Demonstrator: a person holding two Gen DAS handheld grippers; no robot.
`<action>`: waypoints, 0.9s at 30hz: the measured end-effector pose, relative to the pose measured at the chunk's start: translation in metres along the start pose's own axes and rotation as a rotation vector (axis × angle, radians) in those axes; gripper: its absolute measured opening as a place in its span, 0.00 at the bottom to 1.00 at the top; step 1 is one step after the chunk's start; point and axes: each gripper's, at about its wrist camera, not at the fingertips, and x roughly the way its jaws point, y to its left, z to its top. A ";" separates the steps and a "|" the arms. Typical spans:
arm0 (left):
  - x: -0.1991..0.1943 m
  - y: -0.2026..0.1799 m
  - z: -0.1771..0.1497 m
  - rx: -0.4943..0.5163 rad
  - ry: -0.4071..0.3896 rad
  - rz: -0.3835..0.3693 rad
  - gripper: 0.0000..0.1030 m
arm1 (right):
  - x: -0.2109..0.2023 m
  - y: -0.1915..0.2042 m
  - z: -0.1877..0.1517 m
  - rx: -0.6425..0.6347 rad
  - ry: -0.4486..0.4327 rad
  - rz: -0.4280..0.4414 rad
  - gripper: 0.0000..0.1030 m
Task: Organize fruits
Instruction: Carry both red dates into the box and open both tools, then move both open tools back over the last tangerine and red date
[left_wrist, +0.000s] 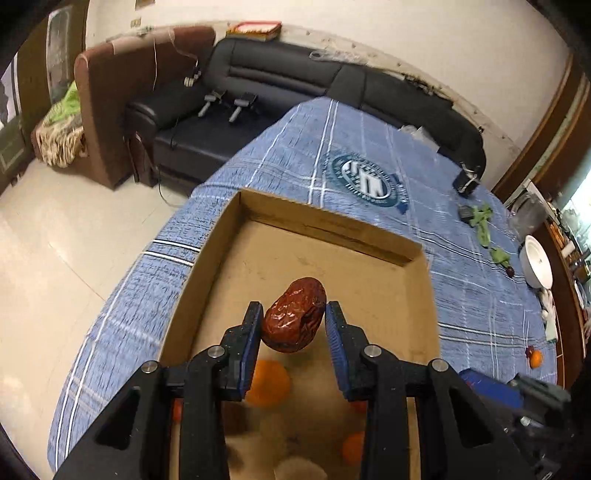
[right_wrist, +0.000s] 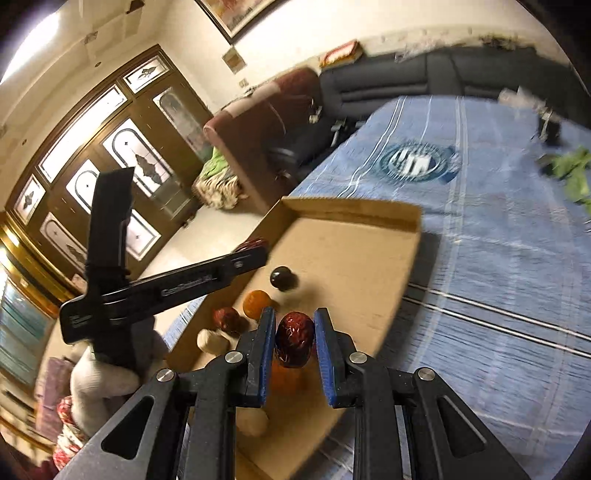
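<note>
My left gripper (left_wrist: 293, 310) is shut on a wrinkled red date (left_wrist: 293, 317) and hangs over the open cardboard box (left_wrist: 325, 221). Below it in the box lie oranges (left_wrist: 267, 384), partly hidden by the fingers. My right gripper (right_wrist: 294, 314) is shut on a second red date (right_wrist: 295, 339) above the box's near end. In the right wrist view the left gripper (right_wrist: 255, 254) reaches in from the left with its date (right_wrist: 253, 243) at the tip. On the box floor (right_wrist: 351, 258) lie a dark round fruit (right_wrist: 282, 277), an orange (right_wrist: 257, 302), another red date (right_wrist: 226, 317) and pale lumps (right_wrist: 212, 341).
The box sits on a blue checked cloth (left_wrist: 369, 147) at the table's left edge. Far right on the cloth are a white bowl (left_wrist: 537, 262), green leaves (left_wrist: 484, 225) and a loose orange (left_wrist: 535, 358). A dark sofa (left_wrist: 277, 85) stands behind. A gloved hand (right_wrist: 99, 373) holds the left gripper.
</note>
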 end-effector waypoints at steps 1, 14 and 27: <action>0.006 0.002 0.003 -0.005 0.013 0.004 0.33 | 0.009 -0.004 0.004 0.015 0.010 0.002 0.24; 0.051 0.005 0.012 -0.003 0.102 0.045 0.33 | 0.075 0.012 0.013 -0.151 0.058 -0.216 0.24; -0.028 -0.001 0.003 -0.055 -0.084 -0.006 0.53 | 0.009 0.012 -0.007 -0.154 -0.044 -0.264 0.29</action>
